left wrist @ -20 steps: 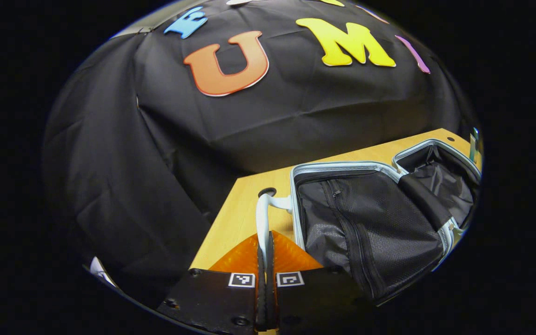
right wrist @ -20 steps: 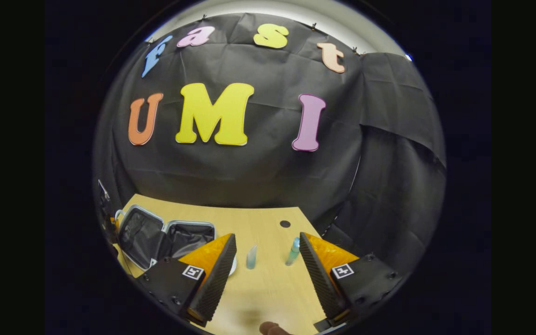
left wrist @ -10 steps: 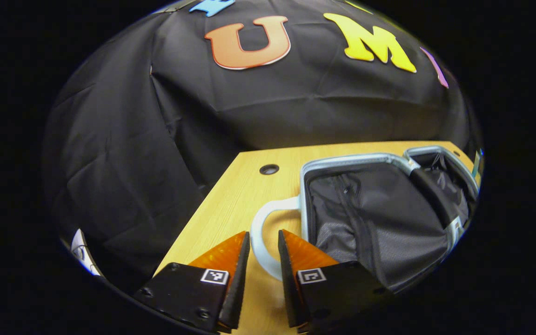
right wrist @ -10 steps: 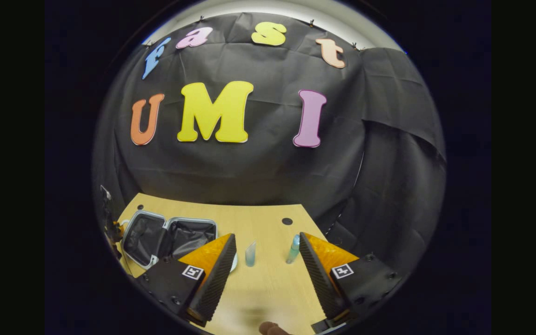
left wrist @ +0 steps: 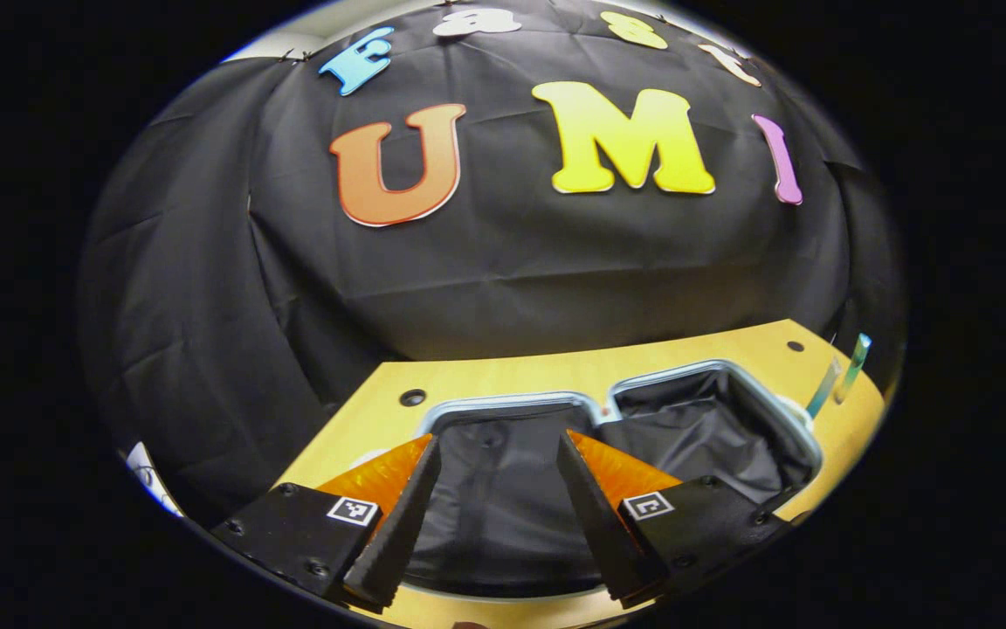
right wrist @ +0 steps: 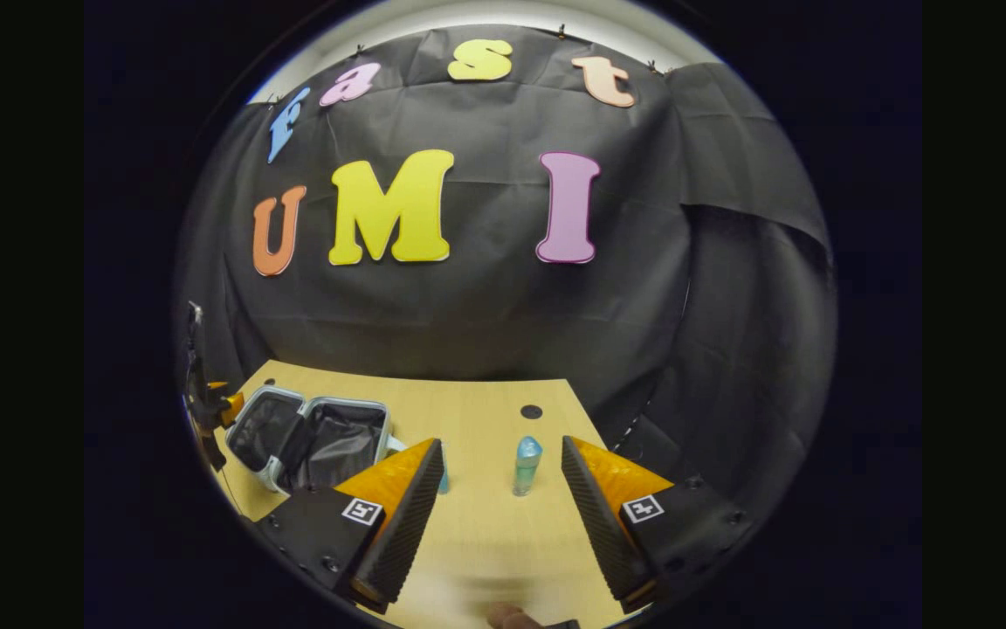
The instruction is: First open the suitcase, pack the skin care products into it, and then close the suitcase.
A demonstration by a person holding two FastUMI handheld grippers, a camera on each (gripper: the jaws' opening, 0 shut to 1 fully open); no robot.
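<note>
The suitcase lies open flat on the wooden table, both halves lined in black with a pale grey rim. My left gripper hovers open over the near half, holding nothing. Two slim bottles stand beyond the case at the far right. In the right gripper view a teal bottle stands upright ahead, between the fingers of my open right gripper but farther off. A second bottle is half hidden behind the left finger. The suitcase sits to the left, with the other gripper beside it.
The table has a round cable hole near its far edge and another hole by the case. Black cloth walls close the booth behind and to the sides. Bare wood lies between the bottles and the near edge.
My left gripper let go of the suitcase's white handle, opened and drew back over the case, whose lid now lies flat. The right gripper edged toward the bottles.
</note>
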